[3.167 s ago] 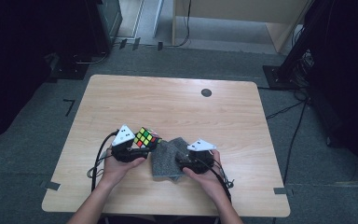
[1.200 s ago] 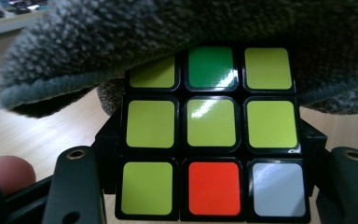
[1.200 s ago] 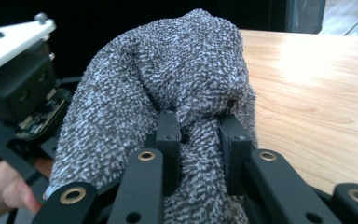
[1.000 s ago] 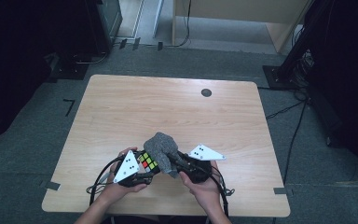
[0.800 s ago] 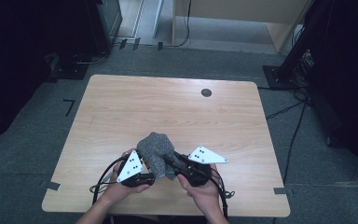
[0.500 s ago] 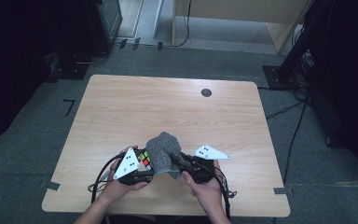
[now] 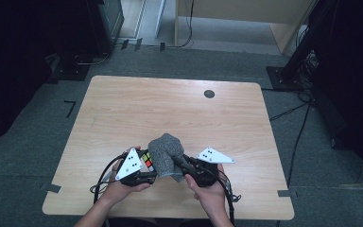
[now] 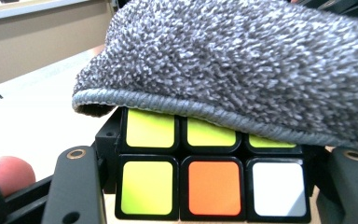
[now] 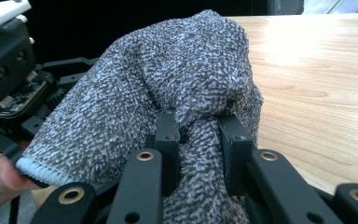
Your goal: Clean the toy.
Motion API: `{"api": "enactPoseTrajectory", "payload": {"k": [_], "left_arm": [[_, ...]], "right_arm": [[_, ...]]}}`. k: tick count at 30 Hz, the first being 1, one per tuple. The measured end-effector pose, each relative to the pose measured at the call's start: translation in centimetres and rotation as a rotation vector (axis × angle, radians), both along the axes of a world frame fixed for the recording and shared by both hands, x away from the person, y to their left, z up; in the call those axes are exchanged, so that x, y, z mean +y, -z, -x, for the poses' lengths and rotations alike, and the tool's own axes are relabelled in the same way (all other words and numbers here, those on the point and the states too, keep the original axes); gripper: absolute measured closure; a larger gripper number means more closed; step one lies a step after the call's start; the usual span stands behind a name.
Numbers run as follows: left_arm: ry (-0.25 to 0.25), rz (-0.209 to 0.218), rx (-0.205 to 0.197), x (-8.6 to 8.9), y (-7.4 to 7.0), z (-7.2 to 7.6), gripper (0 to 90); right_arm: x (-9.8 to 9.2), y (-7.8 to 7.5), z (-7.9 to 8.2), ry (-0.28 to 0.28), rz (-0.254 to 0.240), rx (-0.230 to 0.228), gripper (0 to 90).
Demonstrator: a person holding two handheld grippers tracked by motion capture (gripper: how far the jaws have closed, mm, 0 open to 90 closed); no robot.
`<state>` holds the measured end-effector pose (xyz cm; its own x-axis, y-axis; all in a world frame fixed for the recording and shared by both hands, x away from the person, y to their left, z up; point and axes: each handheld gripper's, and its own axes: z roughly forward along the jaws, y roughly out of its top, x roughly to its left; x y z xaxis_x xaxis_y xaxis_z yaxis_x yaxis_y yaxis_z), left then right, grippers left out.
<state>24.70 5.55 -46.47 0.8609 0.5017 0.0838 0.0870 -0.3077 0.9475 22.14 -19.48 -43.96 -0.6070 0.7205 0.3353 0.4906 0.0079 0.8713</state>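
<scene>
A Rubik's cube (image 8: 149, 186) sits between the jaws of my left gripper (image 8: 212, 193), which is shut on its sides; yellow, orange and white stickers face the camera. A fuzzy grey cloth (image 8: 242, 60) lies over the cube's top. My right gripper (image 9: 198, 140) is shut on a bunched fold of that cloth (image 9: 168, 79). In the high view both hands hold their tools close together near the table's front edge, with the left gripper (image 7: 144, 168) holding the cube (image 7: 146, 160), the cloth (image 7: 165, 150) draped over it, and the right gripper (image 7: 182, 164) just to its right.
The light wooden table (image 7: 170, 109) has a small dark round disc (image 7: 209, 93) at the back right. Cables (image 7: 105, 175) trail from both grippers over the front edge. Dark stands and a wooden cabinet stand on the floor beyond the table.
Both hands have come closer to the front edge, and the cloth, once flat on the table, now lies on the cube. In the last second it slid slightly, uncovering part of the cube.
</scene>
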Motion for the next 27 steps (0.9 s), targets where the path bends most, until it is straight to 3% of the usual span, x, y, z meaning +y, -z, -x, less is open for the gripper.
{"api": "enactPoseTrajectory", "payload": {"k": [3, 7, 12, 27], "left_arm": [[0.000, 0.005, -0.002, 0.1, 0.0, 0.0, 34.1], [-0.007, 0.004, -0.010, 0.3, -0.3, 0.2, 34.1], [-0.012, 0.004, -0.008, 0.4, -0.4, 0.1, 34.1], [-0.010, 0.002, -0.001, 0.4, -0.3, 0.0, 34.1]], "right_arm": [[0.4, -0.6, 0.4, -0.021, -0.012, -0.025, 73.9], [0.8, -0.7, 0.6, -0.030, 0.015, -0.058, 73.5], [0.3, 0.4, 0.0, -0.008, 0.007, -0.019, 73.6], [0.4, 0.7, -0.1, -0.009, 0.014, -0.016, 73.3]]}}
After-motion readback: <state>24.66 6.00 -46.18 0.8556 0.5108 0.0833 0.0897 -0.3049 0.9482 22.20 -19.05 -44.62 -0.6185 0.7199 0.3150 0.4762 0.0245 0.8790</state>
